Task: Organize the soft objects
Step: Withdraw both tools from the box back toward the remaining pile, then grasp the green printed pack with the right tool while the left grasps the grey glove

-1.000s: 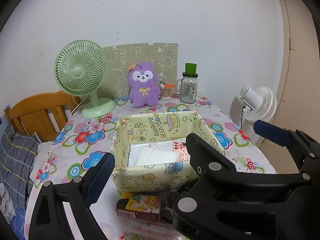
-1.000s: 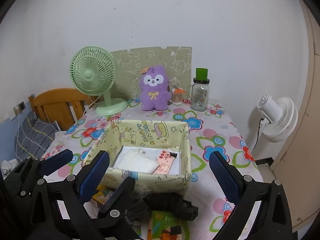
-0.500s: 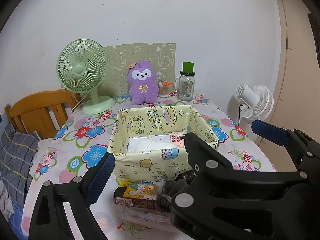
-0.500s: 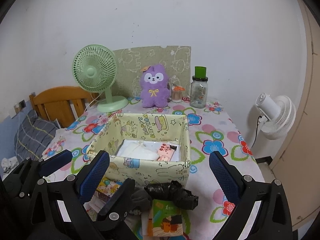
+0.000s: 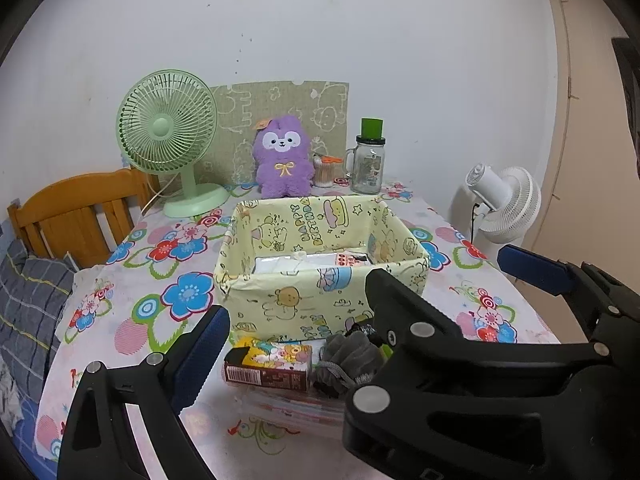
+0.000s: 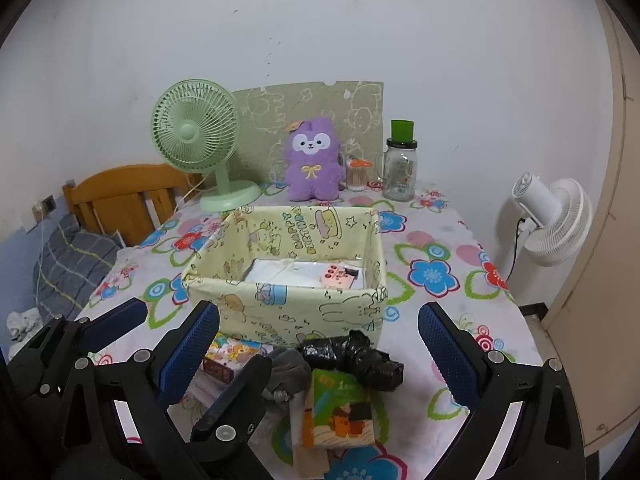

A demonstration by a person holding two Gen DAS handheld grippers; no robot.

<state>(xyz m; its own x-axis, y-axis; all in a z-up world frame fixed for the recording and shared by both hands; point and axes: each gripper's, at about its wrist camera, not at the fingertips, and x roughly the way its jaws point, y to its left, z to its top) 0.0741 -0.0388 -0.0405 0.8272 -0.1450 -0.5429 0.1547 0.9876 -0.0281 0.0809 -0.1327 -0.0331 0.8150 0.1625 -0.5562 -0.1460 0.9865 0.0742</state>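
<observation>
**Both grippers poised over the clutter in front of the fabric bin**

The left gripper (image 5: 360, 292) and the right gripper (image 6: 320, 344) hang low above the near edge of the table (image 6: 448, 240), each with its blue-padded fingers (image 6: 192, 344) spread wide and nothing between them. Just below sit the soft things to be sorted: a grey knitted cloth bundle (image 5: 350, 356) and a crumpled black plastic bag (image 6: 352, 356), touching one another and lying just in front of the pale yellow cartoon-print fabric bin (image 6: 288, 300). Beside them are a small printed carton (image 5: 268, 366) and an orange-and-green booklet (image 6: 340, 416). The bin already holds some flat white packets (image 6: 288, 270).

To my eye the step in hand is picking up one soft piece. I'd bring one gripper straight down over the grey bundle's bulk, close well into the folds so it doesn't slip out, and keep clear of the carton; then lift high enough to pass the bin's floppy front wall before letting go.

The table wears a bright flower-print cloth. At its far edge stand a mint green desk fan (image 6: 196, 140), a purple plush animal (image 6: 314, 164) and a glass jar with a green cap (image 6: 400, 164). A white fan (image 6: 556, 216) stands off to the right, a wooden bed frame (image 6: 120, 196) to the left.
</observation>
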